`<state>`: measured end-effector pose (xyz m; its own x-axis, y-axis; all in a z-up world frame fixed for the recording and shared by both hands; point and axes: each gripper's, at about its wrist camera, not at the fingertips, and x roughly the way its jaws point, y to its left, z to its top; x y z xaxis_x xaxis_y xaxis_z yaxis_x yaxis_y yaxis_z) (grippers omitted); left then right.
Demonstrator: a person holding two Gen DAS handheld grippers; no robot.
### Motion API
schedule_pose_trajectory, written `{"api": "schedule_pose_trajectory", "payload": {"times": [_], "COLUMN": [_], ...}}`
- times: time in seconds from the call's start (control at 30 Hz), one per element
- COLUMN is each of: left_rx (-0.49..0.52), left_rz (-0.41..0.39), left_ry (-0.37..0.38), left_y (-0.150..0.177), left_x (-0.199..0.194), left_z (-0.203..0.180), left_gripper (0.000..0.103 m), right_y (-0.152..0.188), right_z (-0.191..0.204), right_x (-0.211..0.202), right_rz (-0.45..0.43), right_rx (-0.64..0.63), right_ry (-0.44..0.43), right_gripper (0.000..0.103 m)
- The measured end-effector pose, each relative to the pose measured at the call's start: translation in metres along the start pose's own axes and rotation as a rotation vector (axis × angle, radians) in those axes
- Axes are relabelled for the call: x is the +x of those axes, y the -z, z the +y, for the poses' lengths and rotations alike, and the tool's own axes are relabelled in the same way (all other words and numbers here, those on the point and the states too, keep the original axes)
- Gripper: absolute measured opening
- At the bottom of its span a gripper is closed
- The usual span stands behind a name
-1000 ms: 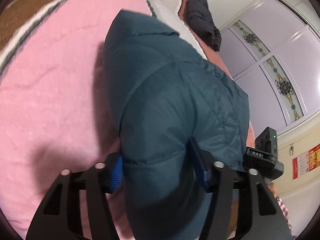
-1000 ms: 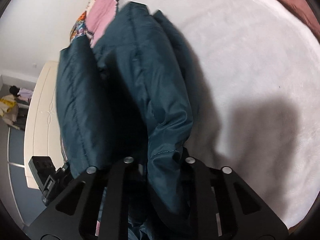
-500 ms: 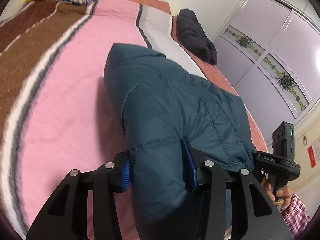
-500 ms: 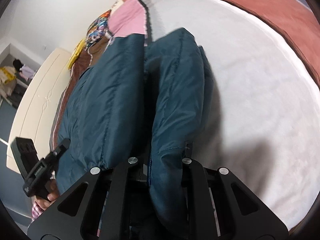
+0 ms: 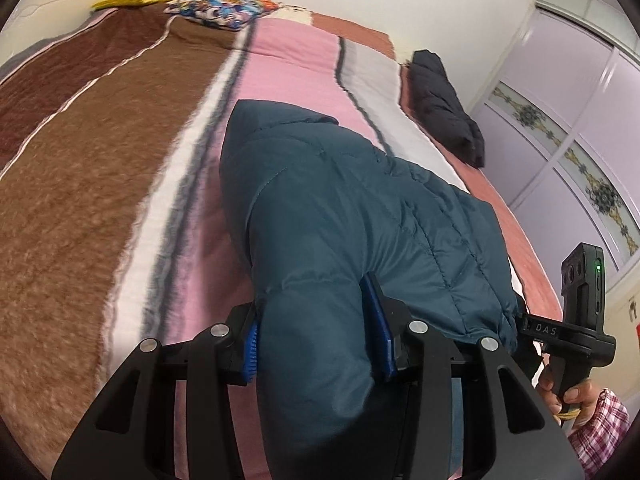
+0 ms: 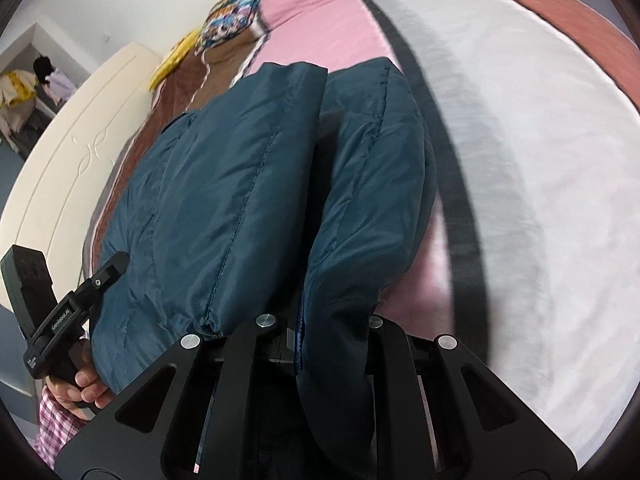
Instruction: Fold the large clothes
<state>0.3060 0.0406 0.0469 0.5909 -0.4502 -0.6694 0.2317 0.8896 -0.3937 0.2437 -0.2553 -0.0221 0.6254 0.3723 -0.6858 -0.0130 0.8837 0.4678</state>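
A teal puffer jacket lies lengthwise on the striped bed, folded into a thick bundle; it also shows in the right wrist view. My left gripper is shut on its near left edge, blue pads pressing the padded fabric. My right gripper is shut on its near right fold. Each gripper shows in the other's view, the right one at the right edge, the left one at the left edge. The near end is lifted off the bed.
The bed blanket has brown, white, pink and grey stripes. A dark jacket lies at the far right edge. Patterned and yellow pillows sit at the head. Wardrobe doors stand right; a cream footboard stands left.
Both grippers have tilted up and drawn back with the jacket's near end, so more of the bed and its head end shows. Both stay shut on the jacket.
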Motion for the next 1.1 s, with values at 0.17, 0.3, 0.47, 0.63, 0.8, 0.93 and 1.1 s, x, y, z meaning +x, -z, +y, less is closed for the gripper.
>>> {"api": "schedule_pose_trajectory", "payload": {"times": [0.17,0.3,0.47,0.63,0.8,0.93,1.1], "left_rx": [-0.052,-0.088,-0.089,-0.060,-0.031,0.005,0.059], "left_rz": [-0.004,-0.003,0.032,-0.021,-0.054,-0.069,-0.051], "left_ry": [0.017,0.027,-0.048,-0.060,-0.069,-0.129,-0.283], "left_y": [0.008,0.014,0.012,0.011,0.017,0.029,0.057], "left_x": [0.003,0.003,-0.007,-0.039,-0.074,-0.097,-0.110], "left_z": [0.023,0.029,0.021,0.012,-0.003,-0.017,-0.032], "left_gripper": [0.044,0.049,0.060,0.065,0.065,0.065,0.065], "right_y": [-0.001,-0.002,-0.003,0.002,0.007,0.016,0.051], "right_z": [0.012,0.013,0.008,0.006,0.001,0.007,0.027], "right_x": [0.025,0.037,0.031,0.004,-0.033,-0.065,-0.081], "right_rz": [0.028,0.041,0.068,0.031,-0.044,-0.110,-0.128], "right_rx": [-0.031,-0.013,0.055,0.073,0.106,0.076,-0.033], "right_ry": [0.041,0.057,0.060,0.033,-0.011,0.026,0.134], "right_gripper": [0.013,0.017,0.029,0.042,0.050,0.053,0.053]}}
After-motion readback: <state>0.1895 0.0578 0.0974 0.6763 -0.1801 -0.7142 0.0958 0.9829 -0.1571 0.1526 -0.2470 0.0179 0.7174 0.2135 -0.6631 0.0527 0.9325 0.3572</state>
